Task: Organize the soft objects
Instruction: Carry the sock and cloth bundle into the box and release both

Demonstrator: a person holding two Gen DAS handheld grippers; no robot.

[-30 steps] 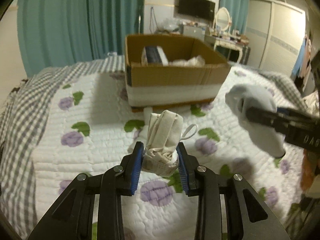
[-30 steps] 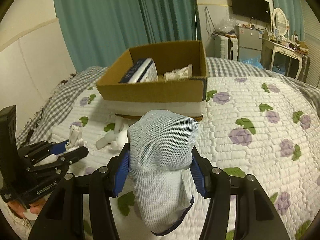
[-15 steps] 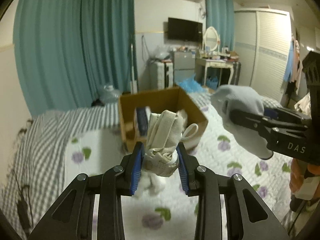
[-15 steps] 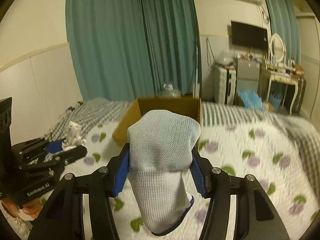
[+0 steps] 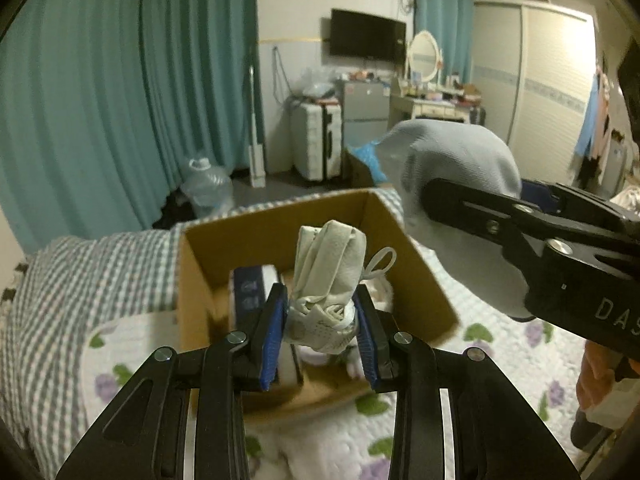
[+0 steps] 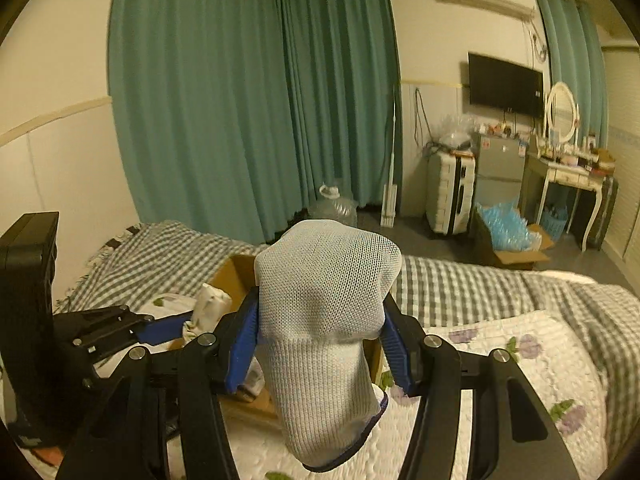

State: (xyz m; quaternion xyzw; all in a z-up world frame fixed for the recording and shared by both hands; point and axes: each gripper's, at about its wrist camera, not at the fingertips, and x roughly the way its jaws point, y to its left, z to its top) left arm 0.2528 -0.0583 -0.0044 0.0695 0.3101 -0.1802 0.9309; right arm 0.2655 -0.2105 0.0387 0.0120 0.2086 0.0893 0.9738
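Note:
My left gripper is shut on a rolled beige cloth bundle and holds it above the open cardboard box on the bed. My right gripper is shut on a pale grey knit sock and holds it up over the box's right side. The sock and right gripper also show at the right of the left wrist view. The left gripper with the bundle shows at the left of the right wrist view. The box is mostly hidden behind the sock there.
Inside the box lie a dark blue and white item and some white things. The bed has a floral quilt and a grey checked blanket. Beyond it are teal curtains, a water jug and a suitcase.
Both grippers have risen from low over the quilt and moved forward with their loads. The box has gone from ahead of them to under the left gripper.

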